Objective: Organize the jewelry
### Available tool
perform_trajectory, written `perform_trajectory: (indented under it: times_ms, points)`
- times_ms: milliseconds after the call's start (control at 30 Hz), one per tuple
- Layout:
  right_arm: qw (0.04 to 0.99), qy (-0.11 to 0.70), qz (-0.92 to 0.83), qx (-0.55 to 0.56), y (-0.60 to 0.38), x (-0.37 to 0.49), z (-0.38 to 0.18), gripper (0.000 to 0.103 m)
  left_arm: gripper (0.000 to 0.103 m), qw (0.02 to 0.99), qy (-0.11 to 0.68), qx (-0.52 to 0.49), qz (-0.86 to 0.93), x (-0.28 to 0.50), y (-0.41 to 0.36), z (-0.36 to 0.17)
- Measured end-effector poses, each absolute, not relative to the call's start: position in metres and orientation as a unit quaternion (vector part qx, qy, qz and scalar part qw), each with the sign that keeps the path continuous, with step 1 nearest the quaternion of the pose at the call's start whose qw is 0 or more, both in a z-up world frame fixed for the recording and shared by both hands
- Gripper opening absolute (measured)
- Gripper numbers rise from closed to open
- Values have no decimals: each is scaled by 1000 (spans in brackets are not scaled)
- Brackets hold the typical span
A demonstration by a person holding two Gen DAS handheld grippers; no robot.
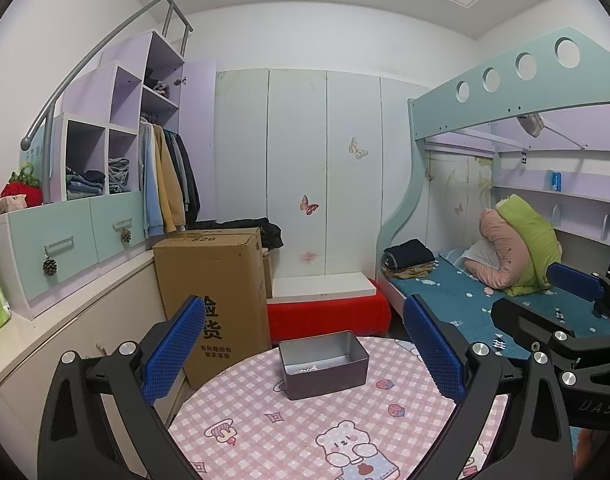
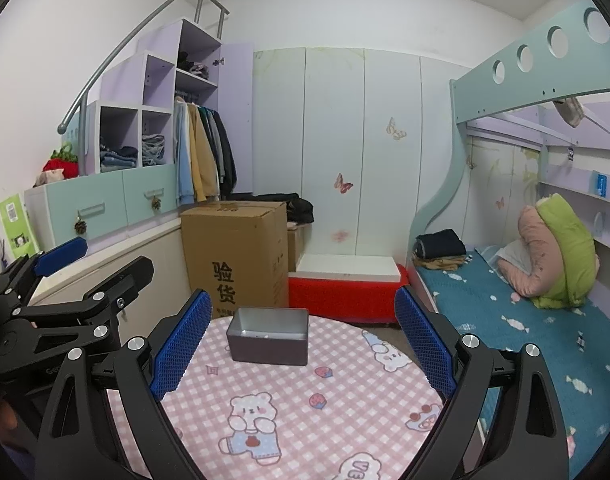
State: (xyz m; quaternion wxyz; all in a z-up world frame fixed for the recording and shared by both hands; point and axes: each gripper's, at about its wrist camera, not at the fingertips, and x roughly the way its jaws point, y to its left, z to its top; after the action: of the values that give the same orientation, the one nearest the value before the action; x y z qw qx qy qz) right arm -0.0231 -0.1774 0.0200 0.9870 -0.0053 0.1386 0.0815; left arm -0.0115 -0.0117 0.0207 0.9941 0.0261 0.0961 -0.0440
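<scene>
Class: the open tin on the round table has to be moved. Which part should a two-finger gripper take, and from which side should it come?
Probably best to grip one long wall of the tin at its rim, coming from above: one finger inside, one outside. The tin is open-topped, upright, with thin straight walls. The right gripper is open and faces it; small pieces lie inside, so keep it level.
</scene>
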Motion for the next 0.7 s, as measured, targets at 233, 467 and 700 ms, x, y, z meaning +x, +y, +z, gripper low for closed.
perform_trajectory:
  times_ms: [233,467,700]
  points:
    - [987,139,81,-5,-177,-24,20,90,96,994,96,27,-44,-12,-12,20]
    - [987,141,81,-4,-176,-22,21,90,96,994,100,27,-44,-10,-12,20]
    - [987,141,81,-4,-176,-22,21,90,96,994,99,27,-44,-9,-12,20]
